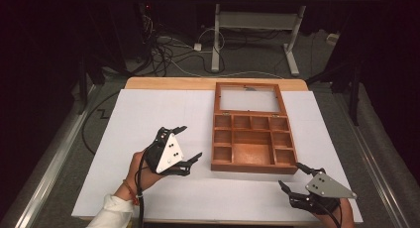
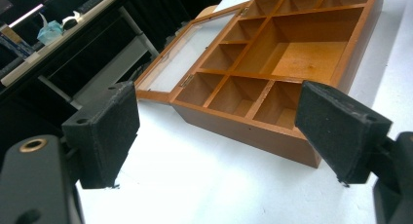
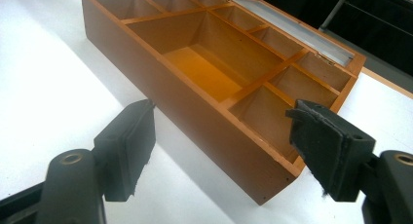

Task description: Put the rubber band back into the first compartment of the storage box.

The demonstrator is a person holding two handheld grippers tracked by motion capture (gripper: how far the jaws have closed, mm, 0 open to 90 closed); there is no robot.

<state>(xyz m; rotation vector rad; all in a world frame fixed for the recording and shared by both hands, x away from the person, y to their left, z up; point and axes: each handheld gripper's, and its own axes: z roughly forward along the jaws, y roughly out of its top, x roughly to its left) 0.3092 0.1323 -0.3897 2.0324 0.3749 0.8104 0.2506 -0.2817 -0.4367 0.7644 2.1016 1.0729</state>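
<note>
Left of the wooden box [image 1: 253,139], off its near-left corner and apart from it, the left gripper [image 1: 190,144] hovers over the white table sheet [image 1: 138,114], jaws spread wide with nothing between them; in the left gripper view the pads [image 2: 104,131] frame the box's left wall from a little way off. The box itself sits right of the sheet's middle, its compartments bare, its glass lid [image 1: 249,98] swung fully back and lying flat beyond the far wall, hinged along that edge. The hinge line runs left to right, across both grippers' line of approach. Off the box's near-right corner waits the right gripper [image 1: 293,177], jaws likewise spread and holding nothing, near that corner but not touching. By my judgement it is about as close as the left; closing the lid would mean reaching past the whole tray to its far edge.
</note>
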